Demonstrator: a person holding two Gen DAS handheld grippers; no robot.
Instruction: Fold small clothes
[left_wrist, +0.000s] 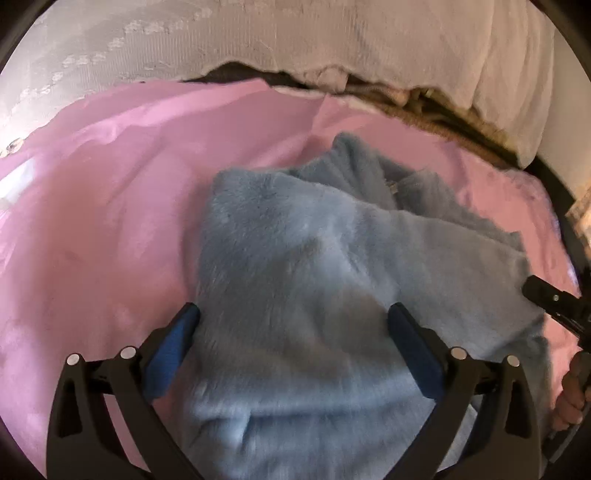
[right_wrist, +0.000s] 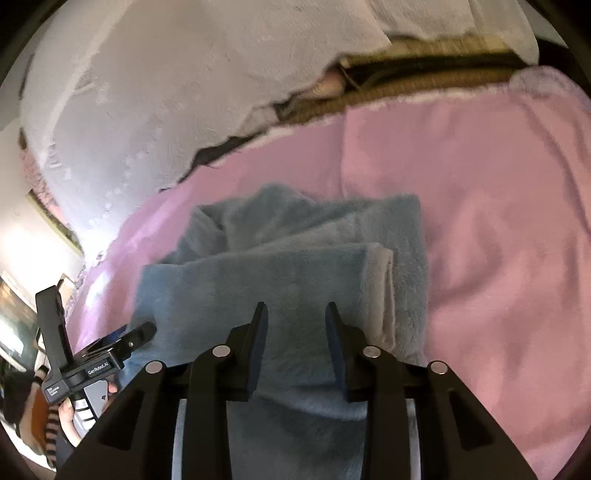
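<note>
A fluffy light-blue garment lies partly folded on a pink blanket. My left gripper is open, its blue-padded fingers wide apart just above the garment's near part. In the right wrist view the same garment shows a folded layer with a pale cuff edge on the right. My right gripper is open with a narrower gap, over the garment's near edge, nothing between its fingers. The left gripper shows at the left of that view; the right gripper shows at the right edge of the left wrist view.
A white textured bedcover is bunched along the far side, with a dark gap and a woven brown edge under it. The pink blanket spreads to both sides of the garment. The person's hand holds the right tool.
</note>
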